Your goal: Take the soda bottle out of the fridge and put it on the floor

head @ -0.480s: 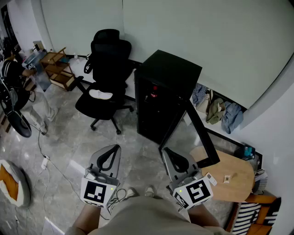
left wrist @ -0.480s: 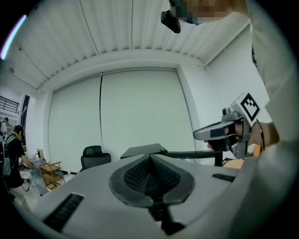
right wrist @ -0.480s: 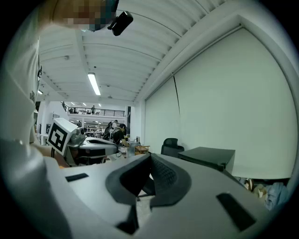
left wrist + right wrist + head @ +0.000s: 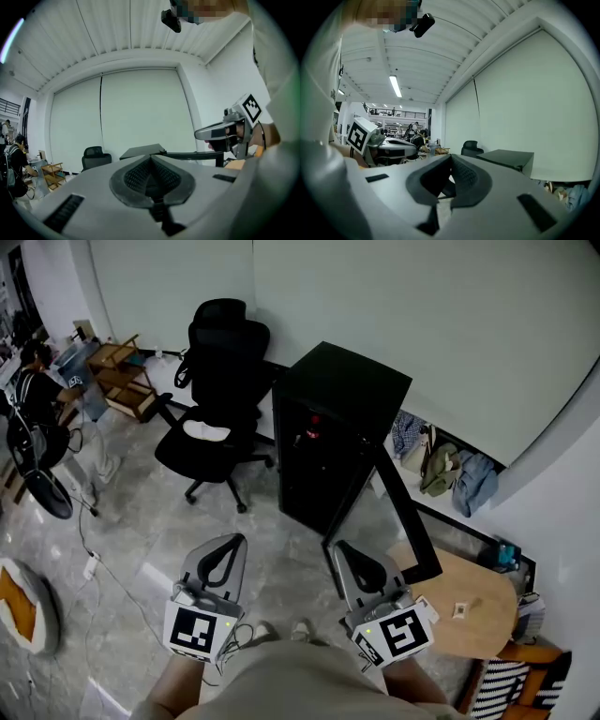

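Both tools are clenched with nothing in them. The left gripper (image 4: 234,542) and right gripper (image 4: 340,547) have their ribbed dark pads tip to tip. We hold them low in front of us, well short of the fridge (image 4: 349,388).

The fridge is a tall matte black box. Its see-through framed door (image 4: 405,514) is swung open toward the right gripper's side.

On the soda bottle: we can't confirm it. Only a small red item (image 4: 314,421) shows inside the fridge's upper part, too small to read.

The floor (image 4: 131,512) is glossy grey marble-look tile. A black mesh office chair (image 4: 217,381) stands just left of the fridge. A round wooden table (image 4: 473,610) is on the right, and a plain pale wall (image 4: 422,315) is behind.
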